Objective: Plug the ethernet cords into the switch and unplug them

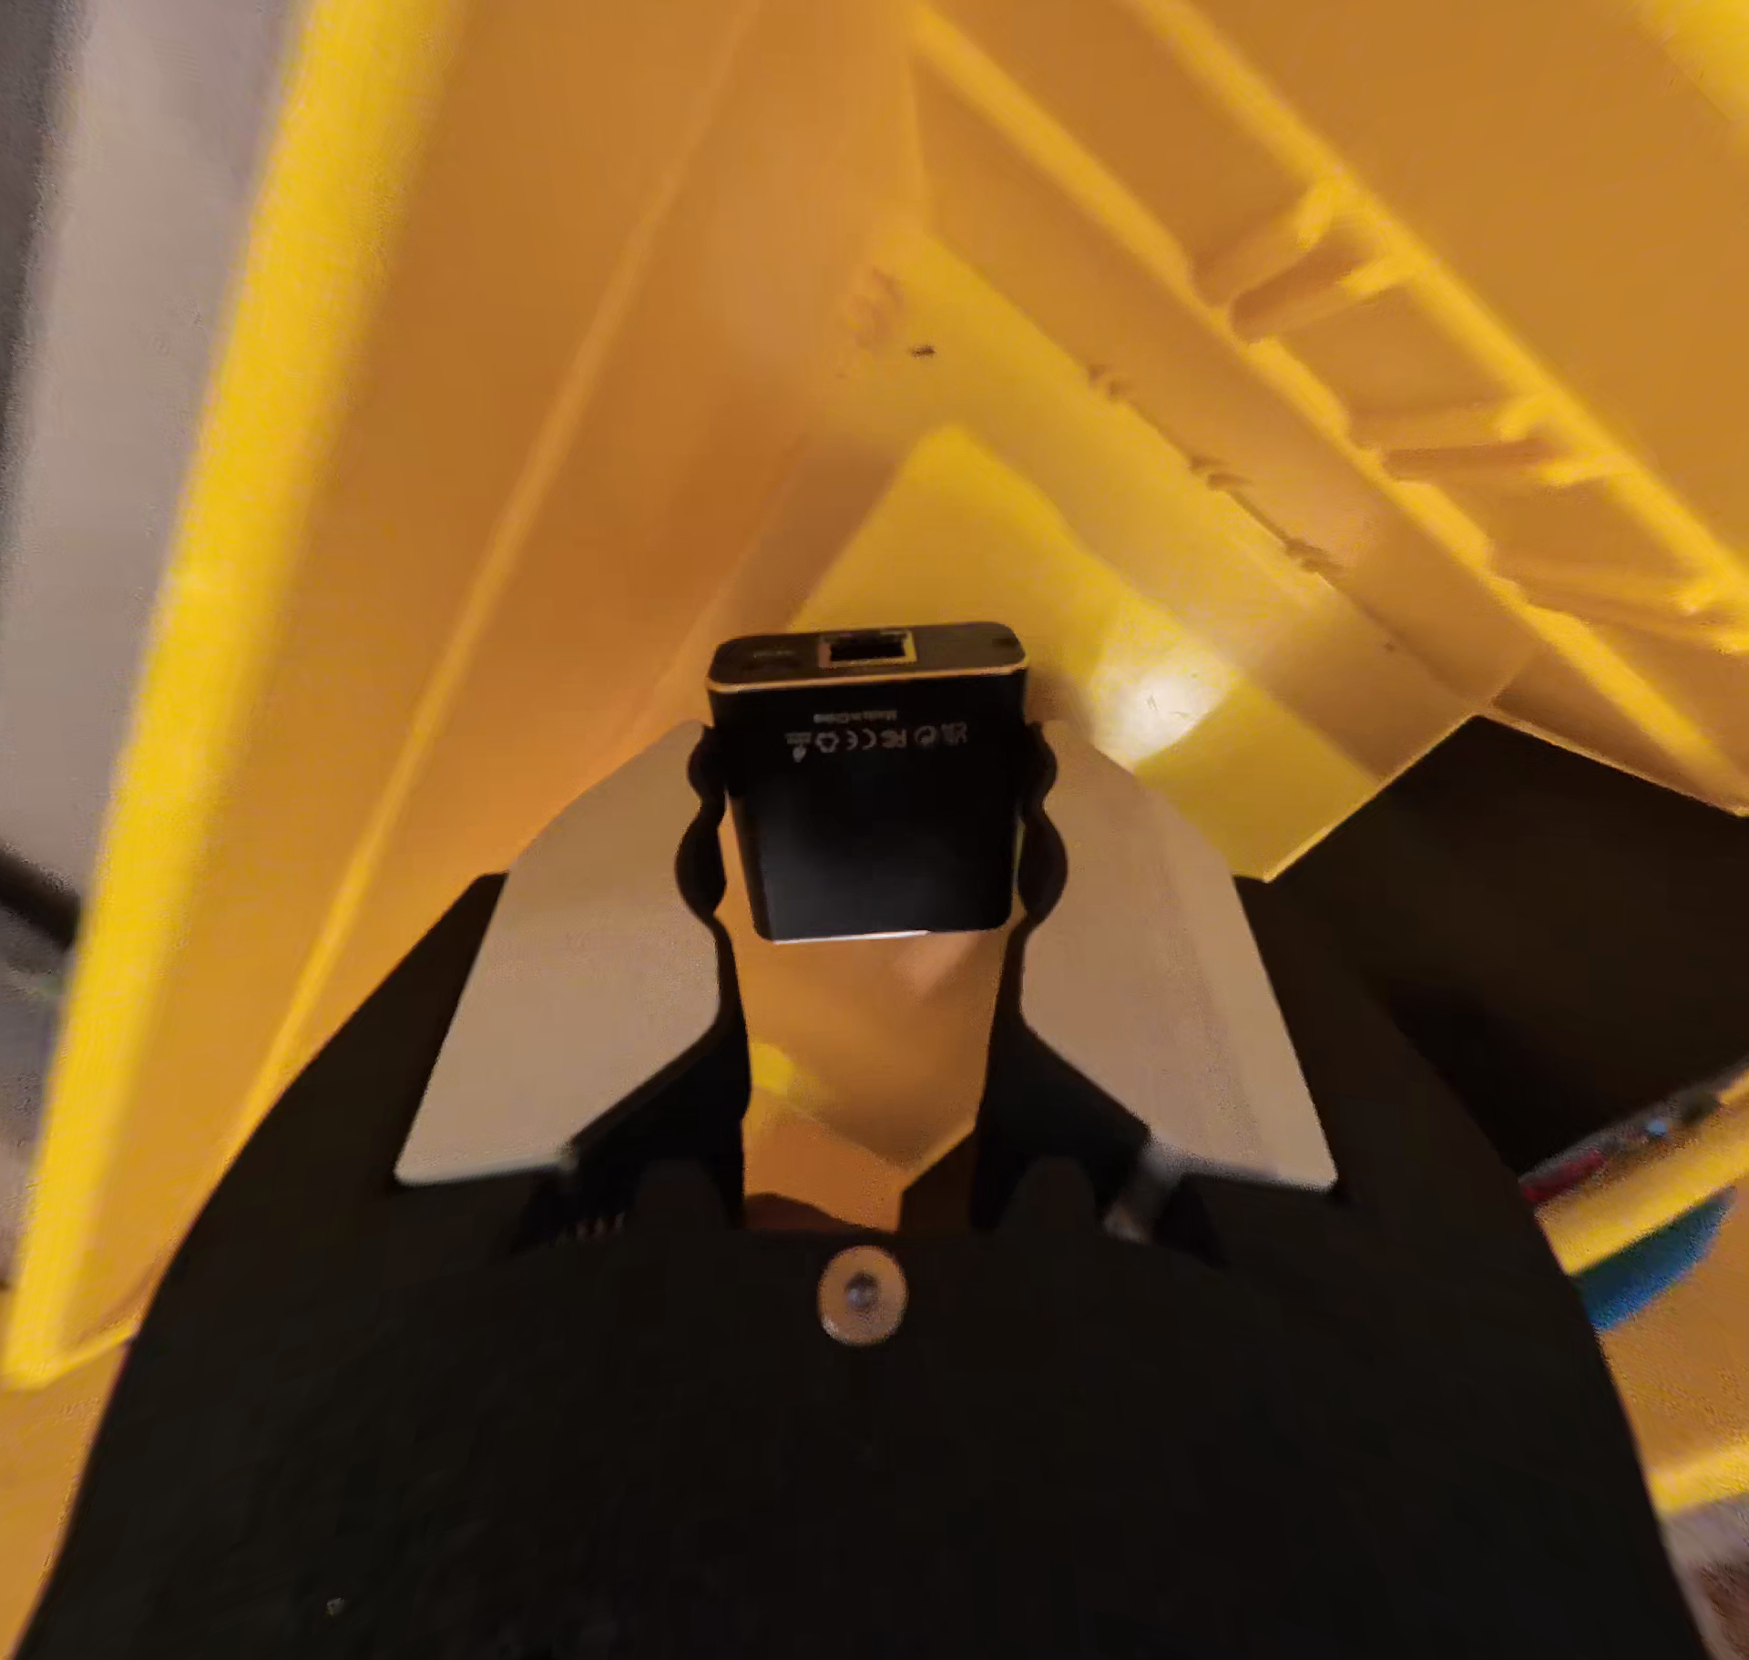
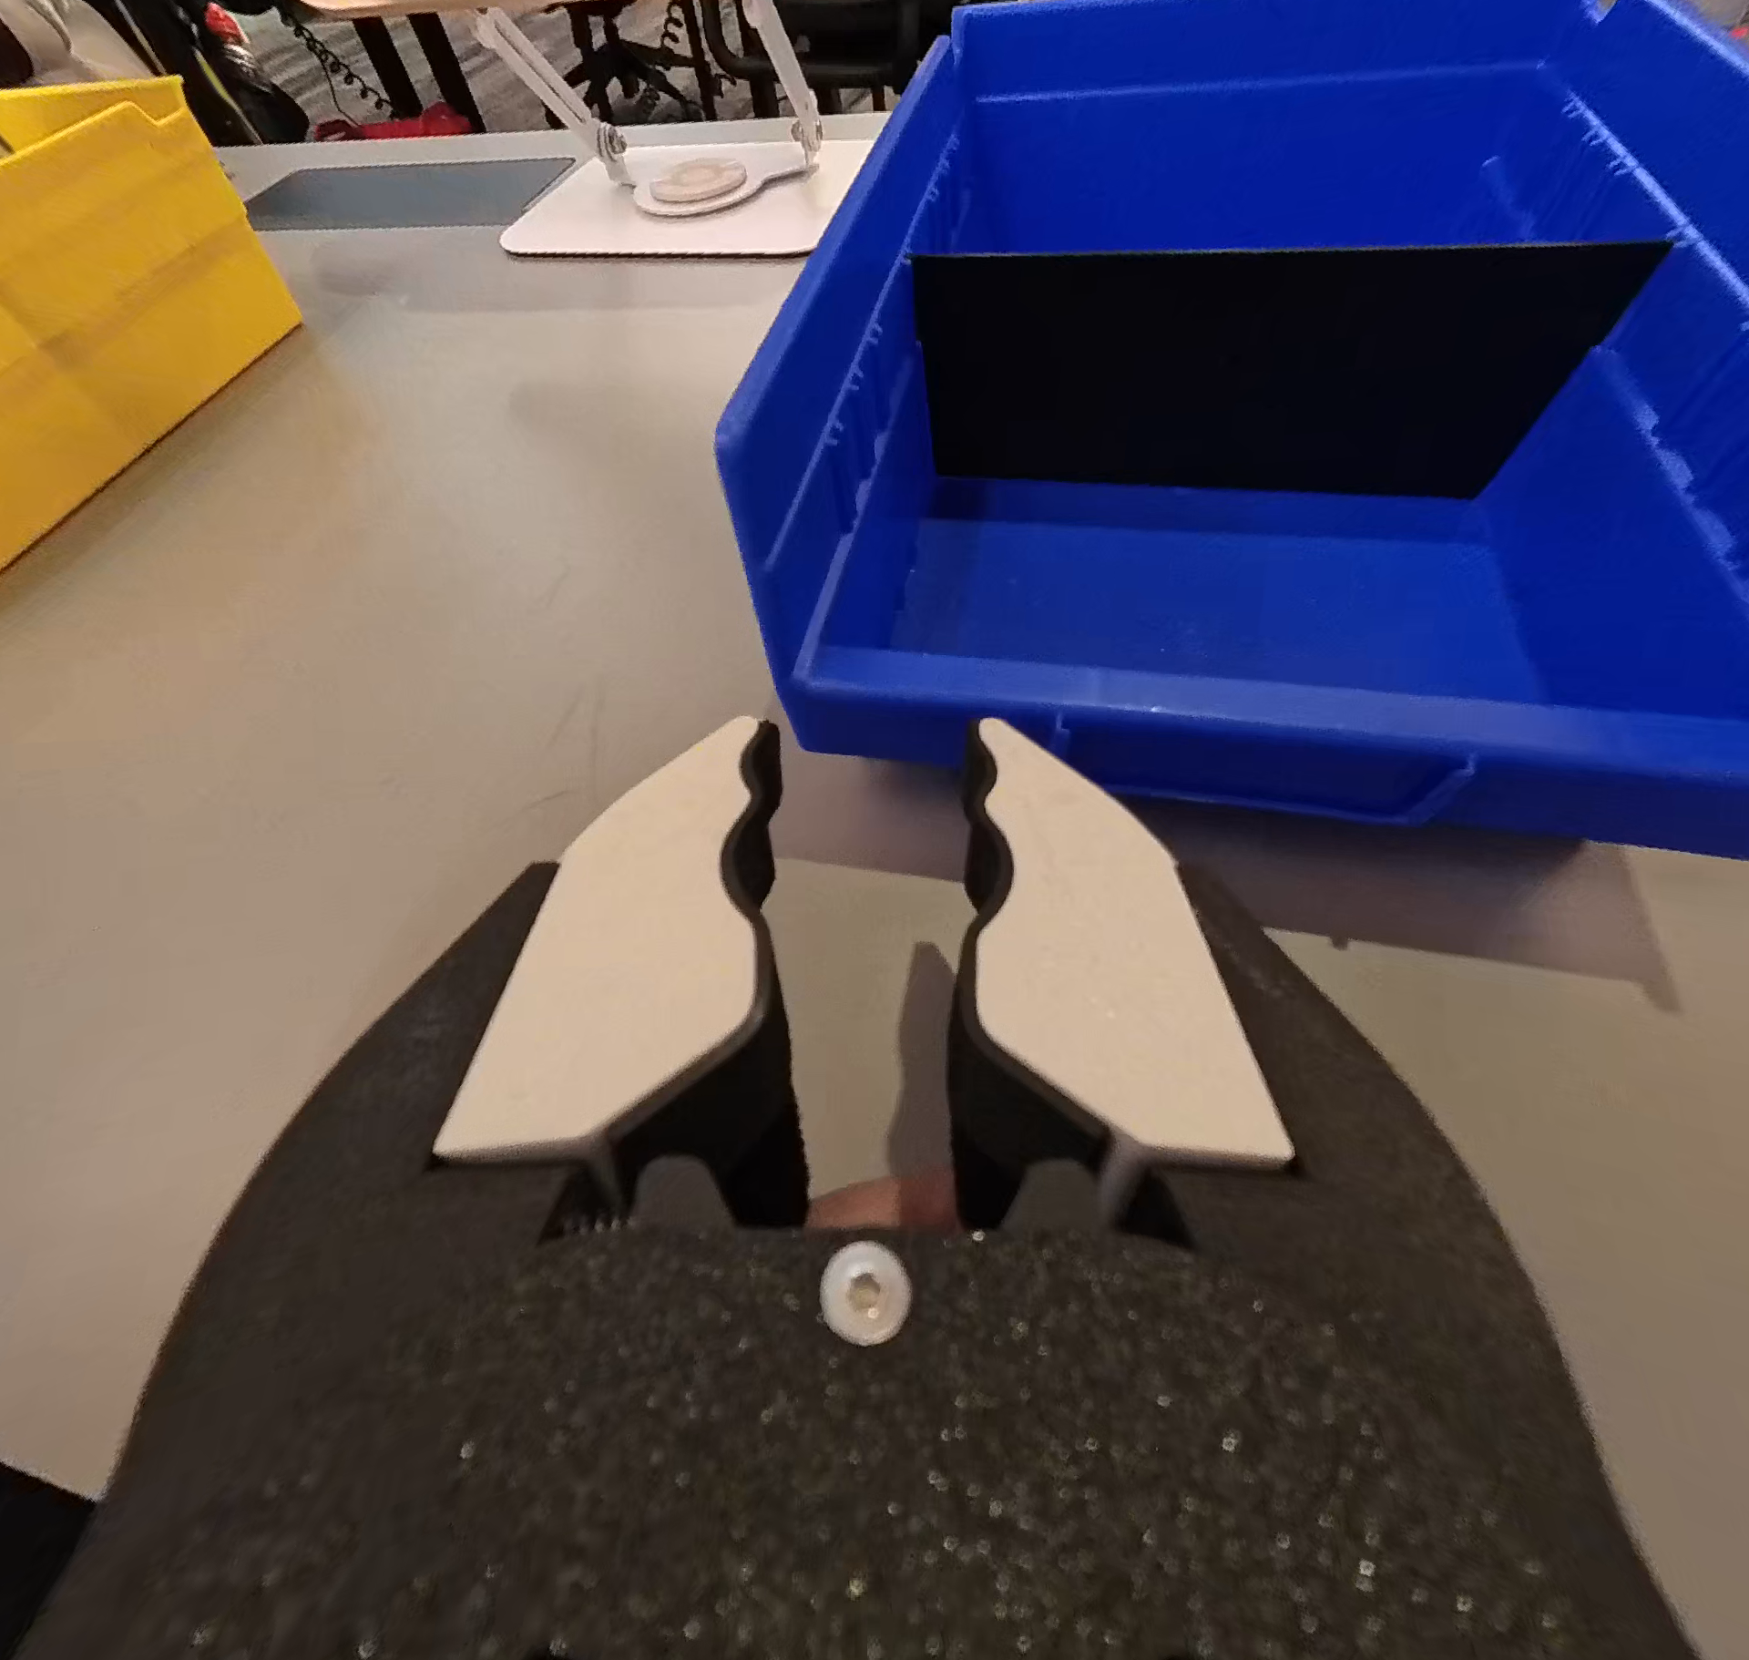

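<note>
Left gripper (image 1: 866, 763): we have the switch (image 1: 866, 791), a small black box, pinched between the two fingers by its side faces. Its long axis runs straight out along the fingers, away from the camera. The far end face carries one ethernet port (image 1: 866, 647), open and unoccupied, pointing away from us toward the inside wall of a yellow bin (image 1: 587, 308). The view is mildly blurred, so we cannot tell whether the box touches the bin floor or hangs above it.

Right gripper (image 2: 871, 744): fingers spread apart, nothing between them. It sits over the grey table (image 2: 379, 668), tips near the front wall of a blue bin (image 2: 1136, 715) with a black divider (image 2: 1278, 365) across it. The near compartment looks bare. A yellow bin (image 2: 114, 289) stands well apart at the left edge.

Key relation, in our judgement: the port faces forward off the left fingertips, so any plug must come in from ahead, along the box's long axis. The free right gripper would be the one to bring it. We see no ethernet cord in either view, so we judge plugging has not yet begun and a cord must first be found.

Writing: the upper face of the switch bears a row of small white marks and a short line of print; we do not transcribe them. No brand is readable elsewhere.
</note>
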`<move>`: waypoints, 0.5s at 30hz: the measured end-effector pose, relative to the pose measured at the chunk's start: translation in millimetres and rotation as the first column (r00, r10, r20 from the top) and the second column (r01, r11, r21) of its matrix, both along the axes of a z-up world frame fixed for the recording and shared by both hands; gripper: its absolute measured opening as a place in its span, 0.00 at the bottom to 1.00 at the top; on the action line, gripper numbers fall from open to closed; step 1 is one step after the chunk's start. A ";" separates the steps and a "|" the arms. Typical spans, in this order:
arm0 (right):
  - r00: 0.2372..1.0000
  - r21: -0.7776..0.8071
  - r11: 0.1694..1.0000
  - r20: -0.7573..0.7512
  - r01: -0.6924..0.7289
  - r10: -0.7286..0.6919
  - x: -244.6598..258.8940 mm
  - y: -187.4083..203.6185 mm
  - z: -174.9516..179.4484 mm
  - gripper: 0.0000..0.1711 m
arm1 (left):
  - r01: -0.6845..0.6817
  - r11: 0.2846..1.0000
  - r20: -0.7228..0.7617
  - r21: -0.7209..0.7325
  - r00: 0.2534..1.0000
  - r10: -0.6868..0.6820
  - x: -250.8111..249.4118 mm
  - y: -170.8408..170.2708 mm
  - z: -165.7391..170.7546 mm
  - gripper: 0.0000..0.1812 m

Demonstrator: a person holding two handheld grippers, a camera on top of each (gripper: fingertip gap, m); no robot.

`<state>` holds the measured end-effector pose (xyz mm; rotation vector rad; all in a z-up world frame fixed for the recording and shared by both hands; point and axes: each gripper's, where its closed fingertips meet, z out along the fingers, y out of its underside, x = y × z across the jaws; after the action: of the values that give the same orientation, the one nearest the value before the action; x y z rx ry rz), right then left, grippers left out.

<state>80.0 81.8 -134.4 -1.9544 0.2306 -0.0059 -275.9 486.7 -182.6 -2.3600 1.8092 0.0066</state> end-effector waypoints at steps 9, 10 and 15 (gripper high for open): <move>0.995 0.057 0.994 0.044 -0.088 0.085 -22.3 5.7 10.3 0.21 | -0.053 0.880 0.451 0.472 0.872 -0.190 57.3 -38.6 135.8 0.33; 0.993 0.061 0.993 0.061 -0.104 0.101 -26.7 6.8 11.4 0.21 | -0.069 0.869 0.507 0.490 0.833 -0.220 66.9 -56.7 151.9 0.33; 0.972 0.107 0.970 0.113 -0.216 0.204 -62.3 17.3 21.0 0.24 | -0.115 0.915 0.790 0.388 0.552 -0.266 116.3 -165.4 196.2 0.33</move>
<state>17.7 99.1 -113.4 -1.8454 -0.0441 0.0465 -159.6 321.3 13.6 -1.5258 1.2357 -0.6045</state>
